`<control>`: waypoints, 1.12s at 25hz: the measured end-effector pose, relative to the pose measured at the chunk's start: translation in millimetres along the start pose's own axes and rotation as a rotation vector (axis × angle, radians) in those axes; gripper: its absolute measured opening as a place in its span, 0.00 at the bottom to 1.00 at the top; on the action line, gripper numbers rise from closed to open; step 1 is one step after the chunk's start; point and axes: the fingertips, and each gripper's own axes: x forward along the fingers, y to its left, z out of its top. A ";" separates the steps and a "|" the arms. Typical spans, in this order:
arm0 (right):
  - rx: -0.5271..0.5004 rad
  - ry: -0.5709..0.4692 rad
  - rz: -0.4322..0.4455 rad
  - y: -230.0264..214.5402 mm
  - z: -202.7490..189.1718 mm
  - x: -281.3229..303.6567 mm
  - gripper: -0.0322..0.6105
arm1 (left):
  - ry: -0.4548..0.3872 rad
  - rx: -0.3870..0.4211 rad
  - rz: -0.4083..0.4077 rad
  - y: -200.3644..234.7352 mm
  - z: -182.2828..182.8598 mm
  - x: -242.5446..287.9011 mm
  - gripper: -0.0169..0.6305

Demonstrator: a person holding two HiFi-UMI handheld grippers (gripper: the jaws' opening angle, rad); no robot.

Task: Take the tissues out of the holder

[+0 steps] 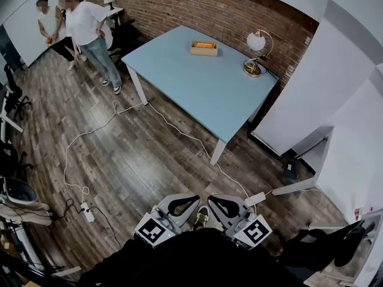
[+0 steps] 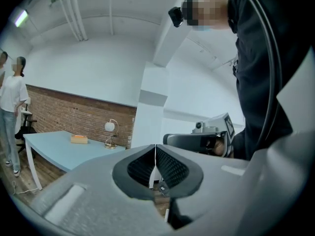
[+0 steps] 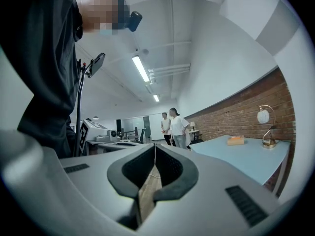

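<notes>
Head view: the light blue table (image 1: 197, 85) stands by the brick wall (image 1: 197, 8). The tissue holder (image 1: 204, 48), a small wooden box with something orange in it, sits near the table's far edge, the one along that wall. A lamp (image 1: 256, 42) with a round white shade stands at the table's right corner, well apart from the holder.

The left gripper (image 1: 184, 204) and the right gripper (image 1: 227, 205) are side by side over the wooden floor (image 1: 137, 160), well apart from the table. In the left gripper view its jaws are pressed together with nothing between them, and the holder is small on the table behind. In the right gripper view the jaws are also pressed together and empty.

A white cable (image 1: 179, 130) lies across the floor. Two persons (image 1: 84, 26) stand beyond the table's left end.
</notes>
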 end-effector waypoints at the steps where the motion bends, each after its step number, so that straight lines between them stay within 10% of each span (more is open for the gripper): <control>1: -0.002 0.004 0.008 -11.1 0.8 1.5 0.06 | -0.001 -0.001 0.005 5.1 1.5 10.0 0.04; 28: -0.007 0.044 0.091 -146.7 4.9 67.8 0.06 | 0.003 -0.009 0.084 123.5 11.1 107.2 0.04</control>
